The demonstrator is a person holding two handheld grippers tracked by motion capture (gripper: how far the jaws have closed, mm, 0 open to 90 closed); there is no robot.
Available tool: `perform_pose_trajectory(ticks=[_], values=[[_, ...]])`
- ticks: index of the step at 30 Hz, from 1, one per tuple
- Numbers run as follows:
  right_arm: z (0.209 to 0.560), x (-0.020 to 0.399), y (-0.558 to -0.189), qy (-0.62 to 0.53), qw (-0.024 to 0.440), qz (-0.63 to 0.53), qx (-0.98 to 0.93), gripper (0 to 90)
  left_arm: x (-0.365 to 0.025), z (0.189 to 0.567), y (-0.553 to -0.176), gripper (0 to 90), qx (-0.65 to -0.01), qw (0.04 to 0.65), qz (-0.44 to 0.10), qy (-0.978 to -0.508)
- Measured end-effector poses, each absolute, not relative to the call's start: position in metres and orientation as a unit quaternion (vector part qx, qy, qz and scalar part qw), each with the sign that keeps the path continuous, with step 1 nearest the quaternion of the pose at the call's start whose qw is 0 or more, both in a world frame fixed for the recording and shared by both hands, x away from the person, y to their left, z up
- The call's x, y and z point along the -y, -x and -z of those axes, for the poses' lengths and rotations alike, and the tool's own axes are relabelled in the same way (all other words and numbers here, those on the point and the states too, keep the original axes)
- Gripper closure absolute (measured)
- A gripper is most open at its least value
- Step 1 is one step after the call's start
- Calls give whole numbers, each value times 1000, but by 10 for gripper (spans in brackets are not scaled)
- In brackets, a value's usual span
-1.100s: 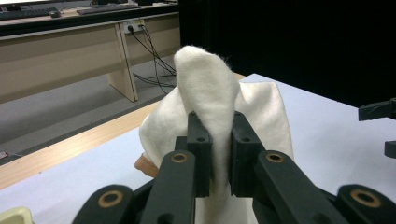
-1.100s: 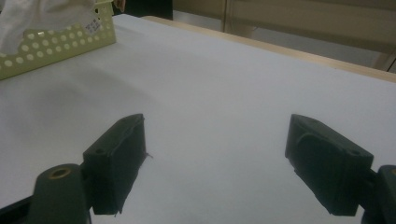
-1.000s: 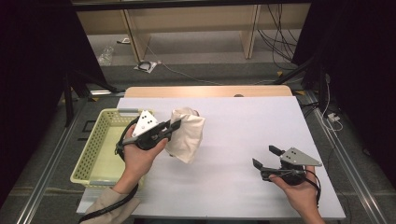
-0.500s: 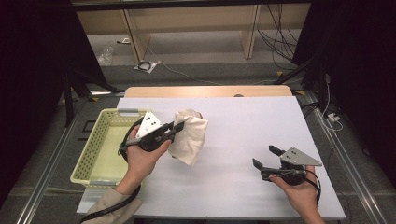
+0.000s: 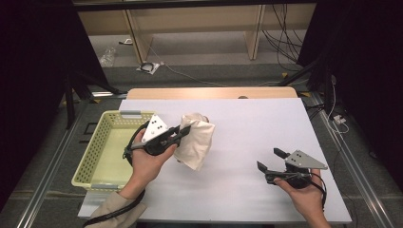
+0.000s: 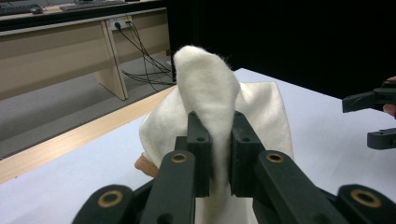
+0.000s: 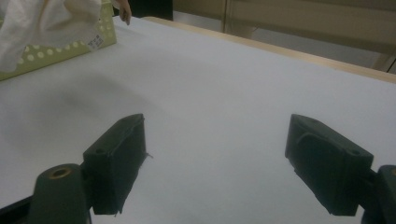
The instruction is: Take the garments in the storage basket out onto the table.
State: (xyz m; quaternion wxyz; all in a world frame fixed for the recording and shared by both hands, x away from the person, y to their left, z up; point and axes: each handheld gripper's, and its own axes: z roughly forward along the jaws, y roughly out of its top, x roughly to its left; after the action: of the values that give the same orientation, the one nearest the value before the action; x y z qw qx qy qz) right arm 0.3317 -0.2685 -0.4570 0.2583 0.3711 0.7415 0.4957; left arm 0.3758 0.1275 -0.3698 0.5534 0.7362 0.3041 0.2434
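Your left gripper (image 5: 186, 129) pinches the white cloth (image 5: 196, 142) beside the basket (image 5: 95, 156); right gripper (image 5: 271, 164) wide open, w/ nothing held.

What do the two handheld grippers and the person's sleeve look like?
Both the left gripper and the right gripper are black, each with two flat block-shaped jaws and a grey three-cornered plate on top. Brass-coloured rivets mark the jaw links. A black cable trails from the left one. The left sleeve is beige.
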Motion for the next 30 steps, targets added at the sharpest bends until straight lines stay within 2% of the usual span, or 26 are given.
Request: perform_pose_trajectory(ticks=[30], values=[[456, 269, -331, -372, 259, -499, -739, 214, -107, 376, -372, 810, -285, 553, -223, -750]])
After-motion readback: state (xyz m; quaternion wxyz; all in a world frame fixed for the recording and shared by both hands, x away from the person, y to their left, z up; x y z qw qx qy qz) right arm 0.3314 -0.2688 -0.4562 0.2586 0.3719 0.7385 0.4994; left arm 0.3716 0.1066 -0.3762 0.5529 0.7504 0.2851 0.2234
